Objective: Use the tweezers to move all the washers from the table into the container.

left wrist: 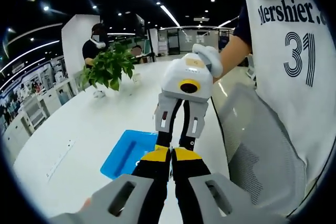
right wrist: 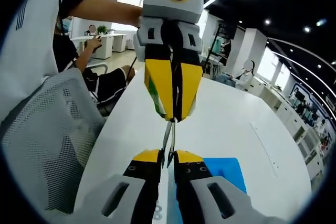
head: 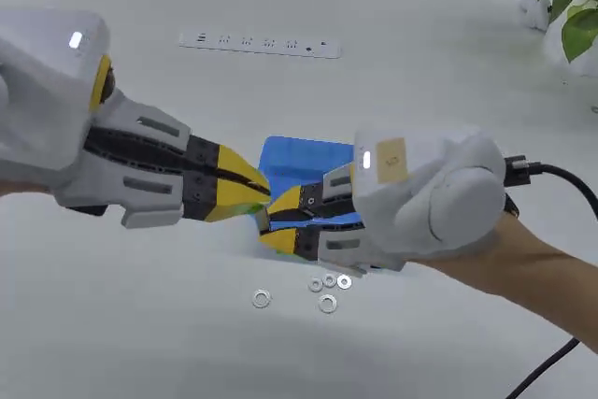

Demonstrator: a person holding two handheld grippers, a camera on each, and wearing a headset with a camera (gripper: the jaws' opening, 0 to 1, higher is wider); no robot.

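— Where do the washers sit?
— On the white table, loose on my side of the blue container. Power strip beyond it, plant off to its right.
— Grippers?
— Left gripper is clamped on the tweezers. Right gripper has its jaws nearly together around their tip; I can't tell if it's pinching.

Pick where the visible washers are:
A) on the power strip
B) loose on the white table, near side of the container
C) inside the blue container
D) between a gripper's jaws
B: the washers lie scattered on the bare white table, on the near side of the blue container.
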